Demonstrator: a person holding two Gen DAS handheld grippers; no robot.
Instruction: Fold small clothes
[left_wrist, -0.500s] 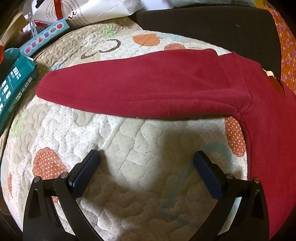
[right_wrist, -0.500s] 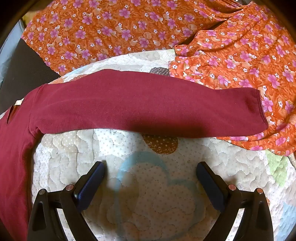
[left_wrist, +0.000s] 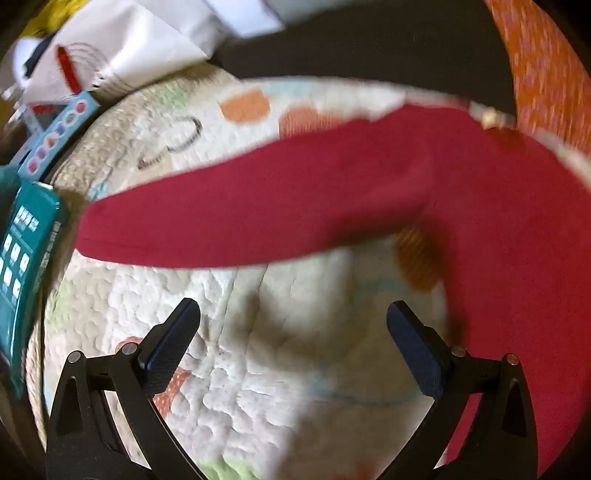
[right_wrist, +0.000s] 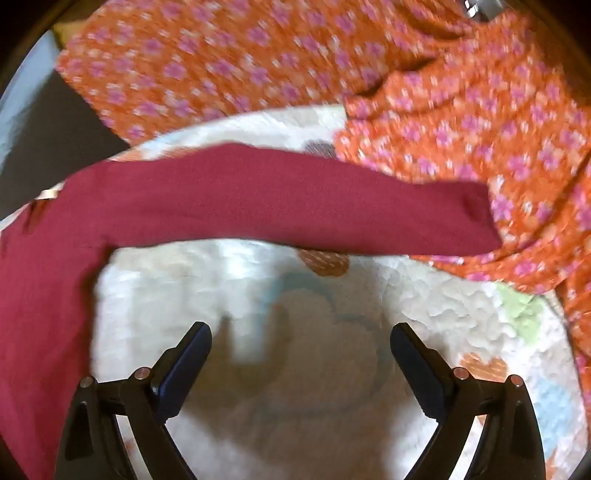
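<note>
A dark red long-sleeved top (left_wrist: 498, 229) lies flat on a quilted mat (left_wrist: 280, 354). Its left sleeve (left_wrist: 240, 221) stretches out to the left in the left wrist view. Its right sleeve (right_wrist: 295, 199) stretches out to the right in the right wrist view, the cuff (right_wrist: 476, 218) resting on orange floral fabric. My left gripper (left_wrist: 293, 325) is open and empty over bare mat below the left sleeve. My right gripper (right_wrist: 301, 343) is open and empty over bare mat below the right sleeve. Both views are blurred.
Orange floral cloth (right_wrist: 332, 66) lies behind and right of the mat. A teal box (left_wrist: 22, 266), a light blue box (left_wrist: 55, 136) and white paper bags (left_wrist: 122, 48) sit at the mat's left edge. A dark surface (left_wrist: 369, 48) lies behind.
Both cameras have shifted and tilted, and both views are now motion-blurred. The grippers stay open. The top lies as before.
</note>
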